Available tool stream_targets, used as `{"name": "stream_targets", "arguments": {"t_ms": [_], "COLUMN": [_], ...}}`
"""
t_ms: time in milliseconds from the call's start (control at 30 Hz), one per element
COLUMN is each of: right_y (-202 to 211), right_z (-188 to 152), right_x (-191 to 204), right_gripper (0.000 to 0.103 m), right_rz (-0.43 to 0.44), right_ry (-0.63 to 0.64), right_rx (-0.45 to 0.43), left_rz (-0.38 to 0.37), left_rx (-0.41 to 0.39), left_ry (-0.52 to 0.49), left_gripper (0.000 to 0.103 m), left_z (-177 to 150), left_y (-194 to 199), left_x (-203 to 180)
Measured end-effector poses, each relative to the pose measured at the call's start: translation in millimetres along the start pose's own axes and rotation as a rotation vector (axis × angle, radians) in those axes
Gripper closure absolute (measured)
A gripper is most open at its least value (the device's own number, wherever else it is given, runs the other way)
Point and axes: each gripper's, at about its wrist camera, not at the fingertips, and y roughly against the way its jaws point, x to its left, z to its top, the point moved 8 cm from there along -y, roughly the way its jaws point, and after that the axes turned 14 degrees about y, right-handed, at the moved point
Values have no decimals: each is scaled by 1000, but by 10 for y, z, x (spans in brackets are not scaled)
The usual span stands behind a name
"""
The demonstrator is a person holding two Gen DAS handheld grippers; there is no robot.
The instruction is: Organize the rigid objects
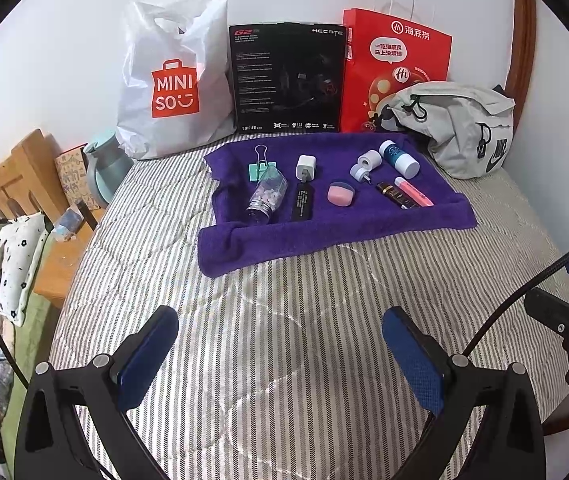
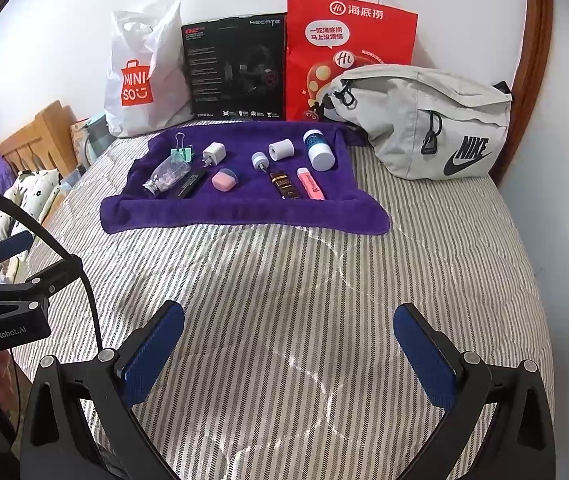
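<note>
Objects sit on the purple towel (image 2: pixel 244 212), well ahead of both tools, in two loose rows. Far row, left to right from the right tool (image 2: pixel 289 350): mint binder clip (image 2: pixel 182 152), white charger plug (image 2: pixel 214 154), small white roller w/ stub (image 2: pixel 259 160), white tape roll (image 2: pixel 281 149), white bottle w/ teal band (image 2: pixel 317 150). Near row: clear bottle of pills (image 2: pixel 166 176) on its side, flat black stick (image 2: pixel 190 184), pink case (image 2: pixel 223 180), dark tube w/ gold label (image 2: pixel 284 186), pink highlighter (image 2: pixel 310 184). None touch except the black stick, which lies right against the pill bottle.

Left tool (image 1: pixel 280 350) and right tool are both released, jaws wide, nothing between the pads, hovering over bare striped quilt (image 2: pixel 304 280) short of the towel.

Layout could be a tidy end state or a spread waiting to be sorted, e.g. into the grey Nike pouch (image 2: pixel 424 120) ahead-right; can't tell which, so no move bid.

Handling, if anything gets picked: round items (tape roll, bottles, pill bottle) prob. roll on soft towel, so grip across the dia., square on. Flat stick and tubes lie low in plush pile; pads need to press down into it to get under the edges. Binder clip's wire loops are thin, the body is better. Pink case looks smooth, rounded, may squirt out. Hard plastics and glass-like bottle vs. soft, saggy bed: light downward force only.
</note>
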Motion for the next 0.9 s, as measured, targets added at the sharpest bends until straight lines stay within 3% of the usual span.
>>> {"name": "stream_targets", "arguments": {"t_ms": [900], "right_y": [15], "right_z": [0], "right_x": [-23], "right_gripper": [0], "right_rz": [-4], "right_ry": [-7], "right_rx": [5], "left_rz": [-13], "left_rx": [-12], "left_ry": [-20], "left_gripper": [0], "left_z": [30], "left_y": [61], "left_x": [-43]}}
